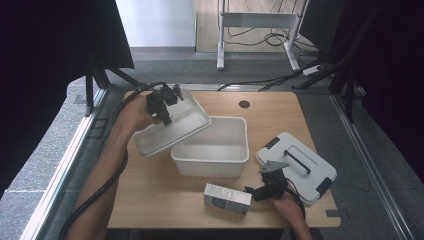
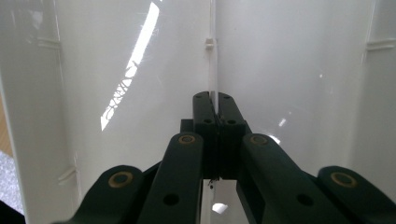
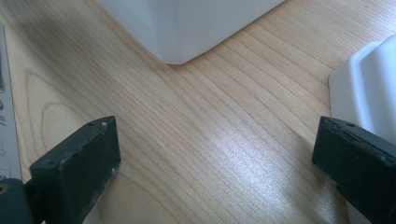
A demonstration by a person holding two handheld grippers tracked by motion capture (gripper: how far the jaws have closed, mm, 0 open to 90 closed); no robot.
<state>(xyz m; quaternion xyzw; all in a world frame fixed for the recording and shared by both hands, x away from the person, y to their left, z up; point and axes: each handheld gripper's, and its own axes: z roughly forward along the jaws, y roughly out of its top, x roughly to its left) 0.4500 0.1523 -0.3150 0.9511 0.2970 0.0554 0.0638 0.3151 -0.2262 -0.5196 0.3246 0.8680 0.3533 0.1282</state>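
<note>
No legible text, brand, number or sign is present. The small carton on the tabletop carries dark printed patches on its front face, too small and blurred to read in the high view. In the right gripper view, a strip of the carton's surface shows faint grey markings at the left edge; no characters can be resolved.

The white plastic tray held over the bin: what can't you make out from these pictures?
- White plastic tray: its underside is hidden in the high view; the left gripper, shut on a thin rib, shows its inner faces alone.
- Open white plastic bin: the tray covers its left corner.
- Small printed cardboard box: print too small to read.
- White lid with black handle: cut off by the edge in the right gripper view.
</note>
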